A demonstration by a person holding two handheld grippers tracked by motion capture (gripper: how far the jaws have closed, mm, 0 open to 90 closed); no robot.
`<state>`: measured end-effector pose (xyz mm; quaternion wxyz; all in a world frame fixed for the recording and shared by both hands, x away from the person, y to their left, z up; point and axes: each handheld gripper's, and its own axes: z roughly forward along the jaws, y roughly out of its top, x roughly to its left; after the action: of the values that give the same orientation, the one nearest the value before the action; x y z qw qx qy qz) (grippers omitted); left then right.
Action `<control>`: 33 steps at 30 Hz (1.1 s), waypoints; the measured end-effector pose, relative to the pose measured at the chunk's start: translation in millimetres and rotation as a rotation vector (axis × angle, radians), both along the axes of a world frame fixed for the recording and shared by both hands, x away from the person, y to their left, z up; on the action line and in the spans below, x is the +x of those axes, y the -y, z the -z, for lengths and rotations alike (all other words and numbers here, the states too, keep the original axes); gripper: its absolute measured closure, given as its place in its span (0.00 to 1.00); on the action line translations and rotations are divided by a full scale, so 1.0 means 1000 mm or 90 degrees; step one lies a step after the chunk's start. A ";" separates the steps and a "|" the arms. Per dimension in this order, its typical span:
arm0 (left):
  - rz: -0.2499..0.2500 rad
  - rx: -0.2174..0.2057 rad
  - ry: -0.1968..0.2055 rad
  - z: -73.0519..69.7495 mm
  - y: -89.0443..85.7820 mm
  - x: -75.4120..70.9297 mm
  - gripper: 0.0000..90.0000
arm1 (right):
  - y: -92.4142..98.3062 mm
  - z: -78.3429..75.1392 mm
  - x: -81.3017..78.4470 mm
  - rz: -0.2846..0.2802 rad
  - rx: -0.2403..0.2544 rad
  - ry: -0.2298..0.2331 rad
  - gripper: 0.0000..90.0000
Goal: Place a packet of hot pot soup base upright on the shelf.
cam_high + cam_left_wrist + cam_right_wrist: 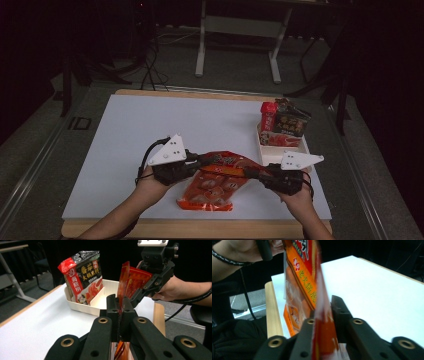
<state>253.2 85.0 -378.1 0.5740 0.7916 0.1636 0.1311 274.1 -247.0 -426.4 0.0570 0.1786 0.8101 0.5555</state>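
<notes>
At the near edge of the white table (150,130), the person's two hands are holding an orange-red pouch (215,185) up between them, its lower end hanging just above or touching the tabletop near the front edge. The left gripper (200,162) is pinching the pouch's top edge from the left; in the left gripper view its jaws are pressed tight together on the thin red film (123,287). The right gripper (251,173) is pinching the same top edge from the right, and in the right gripper view its jaws are clamping the film (322,322), with the printed orange face of the pouch hanging away beyond them.

Farther back, toward the right side of the table, a cream tray (280,149) is sitting with a divider running along it. Its far end is holding two upright packets standing side by side and touching: a red packet (268,116) on the left and a dark packet (291,122) with a picture of red food on the right. The near part of the tray is lying bare. The pouch is sitting well apart from the tray, outside it.
</notes>
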 end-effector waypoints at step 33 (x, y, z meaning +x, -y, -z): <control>0.005 -0.098 -0.019 -0.016 -0.019 0.002 0.85 | -0.008 -0.070 -0.014 0.043 -0.014 0.052 1.00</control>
<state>254.9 104.3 -362.0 0.6313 0.7475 0.1786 0.1037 259.9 -238.9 -356.2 0.1107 0.1820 0.8066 0.5514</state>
